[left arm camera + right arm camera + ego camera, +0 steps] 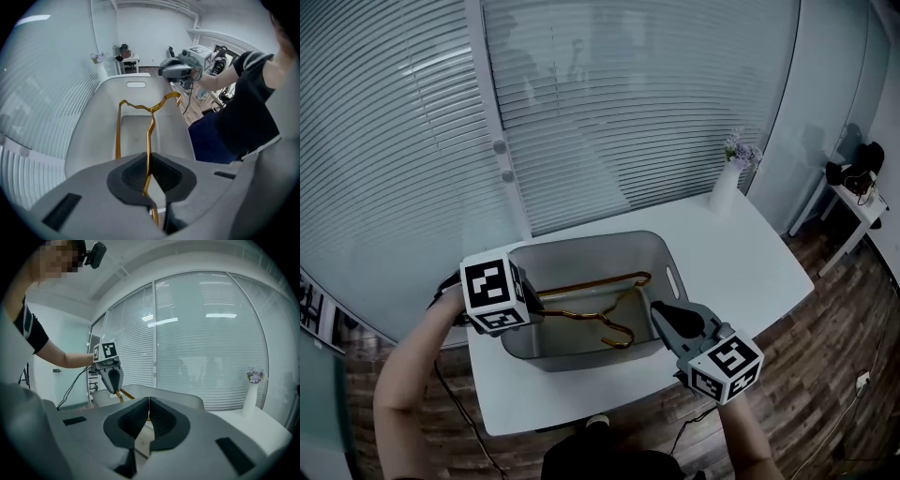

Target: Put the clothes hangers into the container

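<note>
**Head view.** The left gripper (532, 305) sits at the 9 o'clock rim of the container (581, 251), tipped steeply down into it. The gold wire hanger (592, 298) lies inside the walls. Its long axis runs from that gripper at 9 o'clock toward 4 o'clock. Its hook end is nearest the right gripper (664, 321), which hovers at the 4 o'clock rim. The container stands on a white table (741, 262).

**Left gripper view.** The jaws are clenched on the hanger's wire, with the pads pinching it. The frame runs straight away toward 12 o'clock over the container floor, and the hook curls at 1 o'clock.

**Right gripper view.** The jaws are closed, with the pads meeting. A gold sliver shows at the pad line. It is probably the hanger beyond rather than a grip, though the view is too tight to be certain. The left gripper stands at 10 o'clock.

**Judgement.** The left gripper alone carries the hanger. The hanger lies ahead of and below that gripper, within the walls, so a release there should leave it in the container.
</note>
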Available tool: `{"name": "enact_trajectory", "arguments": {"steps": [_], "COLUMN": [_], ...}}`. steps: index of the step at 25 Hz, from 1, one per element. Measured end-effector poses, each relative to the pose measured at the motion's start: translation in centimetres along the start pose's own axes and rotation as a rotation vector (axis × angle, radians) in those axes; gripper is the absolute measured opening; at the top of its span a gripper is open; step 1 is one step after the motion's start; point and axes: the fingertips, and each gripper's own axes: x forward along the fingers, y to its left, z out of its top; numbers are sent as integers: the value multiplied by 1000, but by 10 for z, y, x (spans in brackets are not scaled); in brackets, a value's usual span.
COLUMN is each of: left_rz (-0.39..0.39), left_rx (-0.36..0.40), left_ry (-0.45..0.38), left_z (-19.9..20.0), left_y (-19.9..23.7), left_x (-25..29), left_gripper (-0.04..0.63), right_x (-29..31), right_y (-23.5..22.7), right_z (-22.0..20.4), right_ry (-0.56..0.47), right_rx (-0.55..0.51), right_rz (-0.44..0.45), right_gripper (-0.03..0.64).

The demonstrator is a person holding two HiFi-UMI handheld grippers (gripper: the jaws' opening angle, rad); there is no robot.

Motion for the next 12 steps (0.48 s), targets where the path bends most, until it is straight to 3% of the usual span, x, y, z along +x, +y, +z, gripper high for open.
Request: {"name": "enact_trajectory", "arguments": {"steps": [3, 12], "left_rz": [-13, -76], "left_rx": [-52, -78], "left_ry": [49, 221], "left_z": [2, 9], "left_y": [12, 15], "left_x": [10, 67], "left_gripper": [28, 26], "right_x": [1, 2], "right_y": [1, 1], "right_z": [1, 0], "right_ry": [0, 8], "right_rx": [5, -6], "right_rz": [8, 18], "right_gripper": [28, 28]}}
